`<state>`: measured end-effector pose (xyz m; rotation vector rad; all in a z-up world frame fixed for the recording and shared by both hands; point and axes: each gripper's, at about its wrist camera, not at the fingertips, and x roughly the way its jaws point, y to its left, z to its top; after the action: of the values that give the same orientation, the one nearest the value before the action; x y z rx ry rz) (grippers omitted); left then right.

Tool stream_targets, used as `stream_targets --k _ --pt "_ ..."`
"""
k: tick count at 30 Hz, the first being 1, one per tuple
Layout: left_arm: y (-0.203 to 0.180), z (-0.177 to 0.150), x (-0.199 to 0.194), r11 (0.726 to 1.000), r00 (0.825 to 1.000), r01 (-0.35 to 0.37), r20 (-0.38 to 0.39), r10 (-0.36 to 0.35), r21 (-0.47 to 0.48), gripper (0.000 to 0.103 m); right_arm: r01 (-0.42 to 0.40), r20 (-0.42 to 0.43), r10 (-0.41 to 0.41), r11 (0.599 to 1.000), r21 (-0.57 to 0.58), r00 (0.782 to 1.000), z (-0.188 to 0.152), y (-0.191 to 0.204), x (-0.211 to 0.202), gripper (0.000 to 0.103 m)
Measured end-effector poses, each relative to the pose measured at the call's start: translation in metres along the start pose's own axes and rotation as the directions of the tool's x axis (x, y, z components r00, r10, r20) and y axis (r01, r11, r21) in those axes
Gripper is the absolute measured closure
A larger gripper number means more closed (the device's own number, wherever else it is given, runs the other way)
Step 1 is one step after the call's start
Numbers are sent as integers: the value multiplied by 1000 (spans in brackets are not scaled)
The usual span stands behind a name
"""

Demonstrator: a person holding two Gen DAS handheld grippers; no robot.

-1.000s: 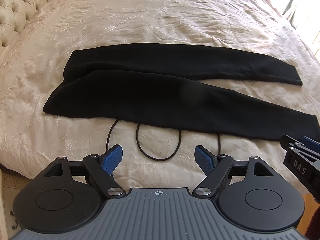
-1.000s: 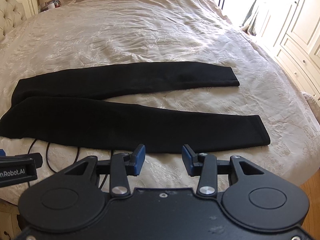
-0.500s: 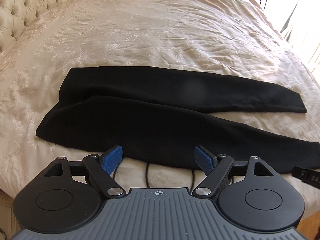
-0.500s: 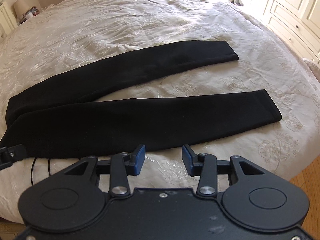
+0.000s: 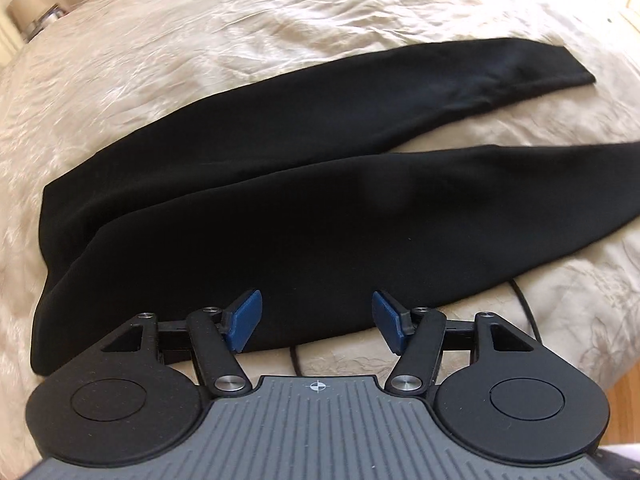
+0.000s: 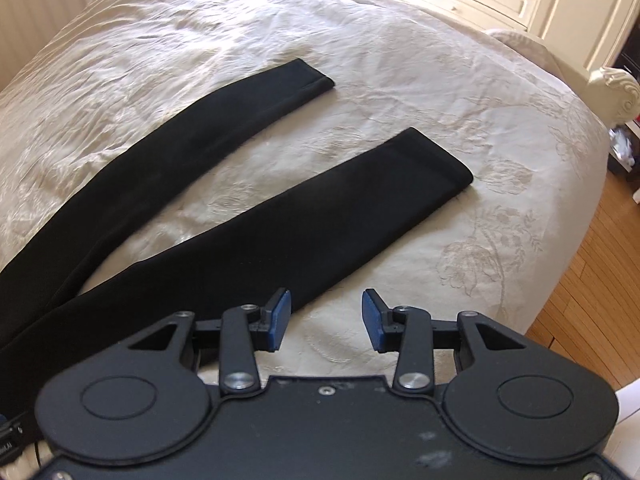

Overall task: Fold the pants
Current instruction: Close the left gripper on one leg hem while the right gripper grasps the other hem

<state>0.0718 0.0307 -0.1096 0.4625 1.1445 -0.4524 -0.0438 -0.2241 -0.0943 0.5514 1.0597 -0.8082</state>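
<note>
The long black fabric pants (image 5: 320, 216) are lying flat and unfolded along the cream embroidered bedspread's (image 6: 460, 92) near edge, legs apart. The left gripper (image 5: 316, 320), jaws just narrowing, and right gripper (image 6: 326, 318) are hovering spread, gripping nothing; all folding remains.

Matt black cloth pants (image 5: 304, 216), creased satiny embroidered bedspread (image 6: 460, 92)

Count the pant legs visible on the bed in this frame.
2. The near leg runs from the waist toward the bed's edge, its cuff nearest the right hand-held gripper. The far leg lies beyond it, angled apart. Neither is folded over yet.
</note>
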Motion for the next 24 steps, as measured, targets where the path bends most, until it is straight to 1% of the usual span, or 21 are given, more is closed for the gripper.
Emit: stream_targets --k 5,8,11,14,20,22,23,24 --pt "-18 -6 10 991 999 32 17 -34 132 45 27 7 -27 998 58 1000 2 -19 12 62" --pt "-28 -9 15 982 999 50 11 -53 184 45 16 -8 -16 994 110 1000 7 -29 25 62" --pt "-35 -11 17 973 999 45 4 -47 224 45 5 -26 -1 989 149 1000 15 -37 43 62" --pt "-42 -15 22 967 999 37 -18 -33 253 45 -3 -61 13 986 164 998 25 -42 66 62" --pt "-49 -10 36 968 998 29 -53 -16 248 46 -17 -122 40 983 185 992 43 -45 101 62" --pt "-45 -6 37 971 998 24 -56 -11 238 54 -41 -122 66 980 193 990 48 -46 104 65" --pt "-43 -3 38 973 998 33 -60 -20 227 66 -56 -124 81 980 191 989 51 -46 105 77" --pt "-40 0 38 977 998 42 -63 -30 210 76 -67 -126 91 980 186 988 53 -45 106 91"
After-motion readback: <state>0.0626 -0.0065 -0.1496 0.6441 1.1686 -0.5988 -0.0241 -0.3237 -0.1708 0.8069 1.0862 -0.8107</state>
